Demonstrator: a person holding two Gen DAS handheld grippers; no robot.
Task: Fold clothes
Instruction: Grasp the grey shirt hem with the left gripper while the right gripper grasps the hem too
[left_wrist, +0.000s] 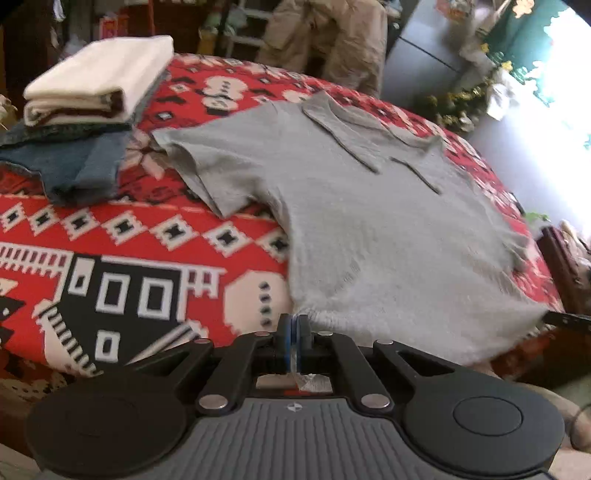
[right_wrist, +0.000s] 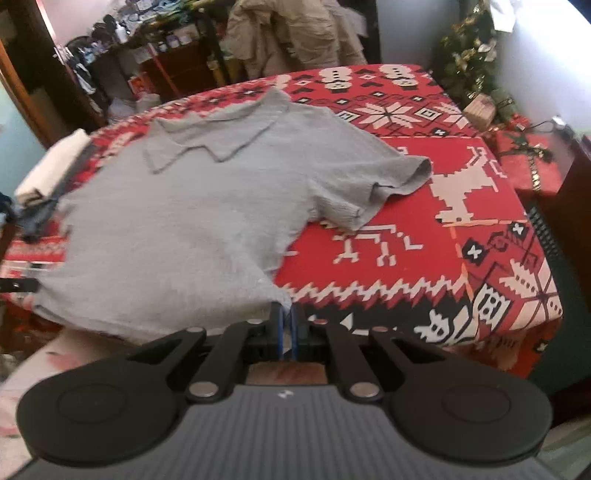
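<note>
pinching the near hem of the grey polo shirt (left_wrist: 369, 229), the left hand-held gripper (left_wrist: 294, 325) has its blue-padded jaws drawn narrow on the shirt's bottom left corner, with a sliver of cloth showing between them. the right hand-held gripper (right_wrist: 287, 314) is likewise drawn narrow, clamped on the opposite bottom corner of the same shirt, where the hem bunches into a small point right at its tips. just ahead of both, the shirt lies spread on the bench, which is covered by a red, black and white patterned cloth (left_wrist: 129, 236); the hem edge between the two hand-held grippers hangs a little off the near edge of the bench. further out from the left hand-held gripper, one short sleeve (left_wrist: 207, 173) lies flat to its left, and from the right hand-held gripper the other sleeve (right_wrist: 399, 177) reaches away to its right. beyond that, the collar (right_wrist: 207, 140) sits at the far end of the shirt. far off to the left of the left hand-held gripper, a stack of folded clothes (left_wrist: 99, 92) rests on the cloth, white pieces on top of blue denim. behind the bench, the room is cluttered and blurred.
</note>
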